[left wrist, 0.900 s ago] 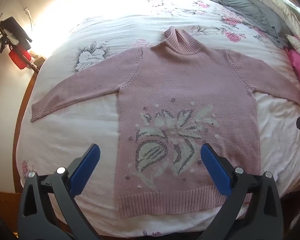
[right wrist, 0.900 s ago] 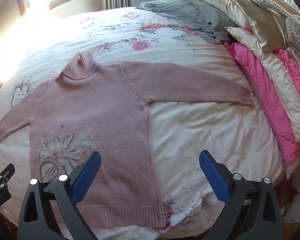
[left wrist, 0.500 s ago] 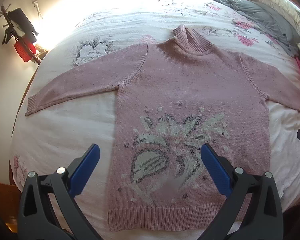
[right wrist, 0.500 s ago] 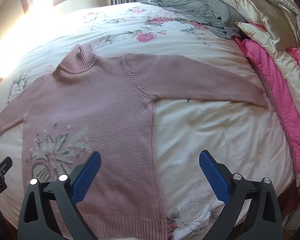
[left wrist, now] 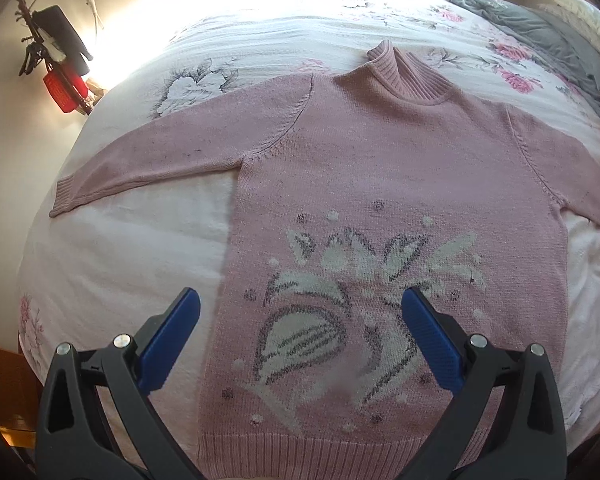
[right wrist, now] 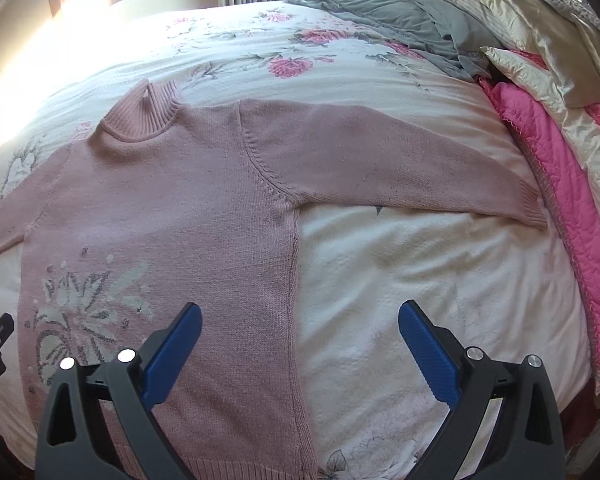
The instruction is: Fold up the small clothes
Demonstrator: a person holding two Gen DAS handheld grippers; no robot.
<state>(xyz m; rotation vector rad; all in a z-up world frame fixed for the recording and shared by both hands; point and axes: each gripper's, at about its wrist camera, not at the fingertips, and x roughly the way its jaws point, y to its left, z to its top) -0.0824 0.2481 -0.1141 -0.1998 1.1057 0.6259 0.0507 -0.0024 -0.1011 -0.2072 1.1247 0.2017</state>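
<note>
A pink knitted sweater (left wrist: pixel 380 168) (right wrist: pixel 172 200) with a pale flower pattern lies flat, front up, on the bed, both sleeves spread out sideways and the ribbed collar at the far end. My left gripper (left wrist: pixel 300 308) hovers open above the lower front of the sweater, over the flower pattern. My right gripper (right wrist: pixel 300 320) hangs open above the sweater's right side seam, nothing between its blue pads. The right sleeve cuff (right wrist: pixel 534 208) ends close to the pink quilt. The left sleeve cuff (left wrist: pixel 66 198) lies near the bed's left edge.
The bed has a white floral cover (right wrist: pixel 420 280). A grey garment (right wrist: pixel 400 28), cream pillows (right wrist: pixel 540 20) and a pink quilt (right wrist: pixel 560 184) are piled at the right. A red and black object (left wrist: pixel 60 76) stands by the wall on the left.
Both grippers have moved forward and closer over the bed, so the sweater looks larger and lower in both views. Both stay open. The sweater has not moved.
</note>
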